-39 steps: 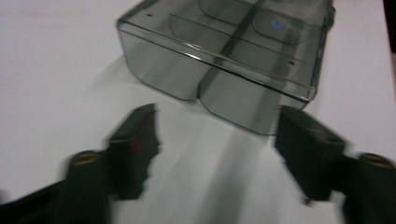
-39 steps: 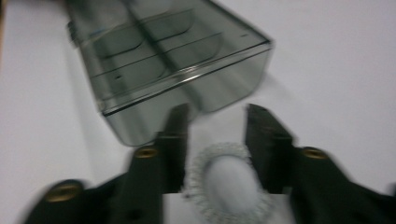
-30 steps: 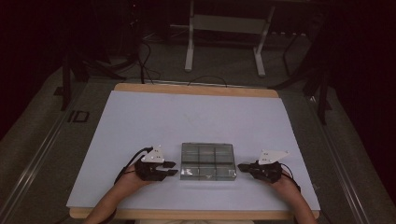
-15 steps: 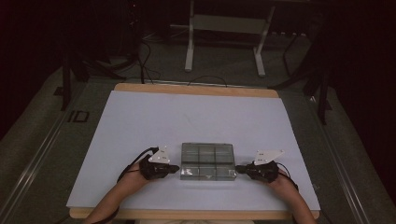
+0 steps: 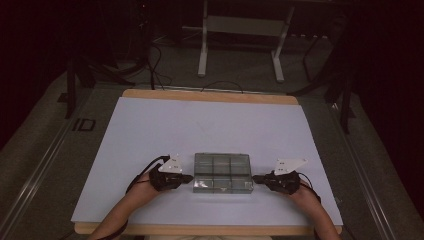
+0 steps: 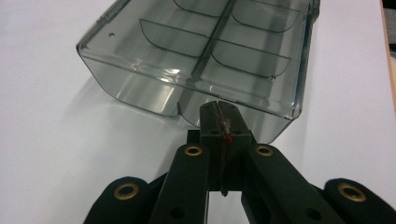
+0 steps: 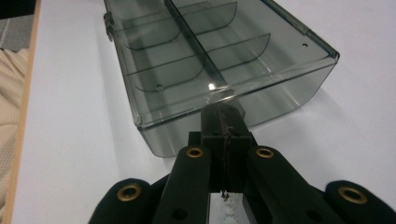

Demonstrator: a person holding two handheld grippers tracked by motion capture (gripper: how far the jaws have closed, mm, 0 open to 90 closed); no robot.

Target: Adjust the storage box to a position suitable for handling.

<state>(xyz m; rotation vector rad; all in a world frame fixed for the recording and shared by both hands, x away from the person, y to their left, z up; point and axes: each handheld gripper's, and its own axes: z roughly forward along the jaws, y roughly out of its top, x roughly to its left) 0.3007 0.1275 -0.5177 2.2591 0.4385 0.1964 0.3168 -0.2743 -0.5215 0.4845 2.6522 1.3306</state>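
We are looking at a smoky, see-through plastic box (image 5: 222, 172) with a flat lid and thin curved dividers splitting it into six compartments; it is sitting on the pale, matte table (image 5: 210, 125) near the person's edge, midway between the two hands. The left gripper (image 5: 188, 178) is pointing at the box's left end with its black jaws pressed together, tips meeting the smooth rounded wall, as the left gripper view (image 6: 218, 108) shows. The right gripper (image 5: 256, 178) is mirroring it at the right end, jaws likewise pressed flat together against the wall (image 7: 224, 112). We cannot tell whether either is pinching a tab or merely touching. The box's far end is cut off in both gripper views.
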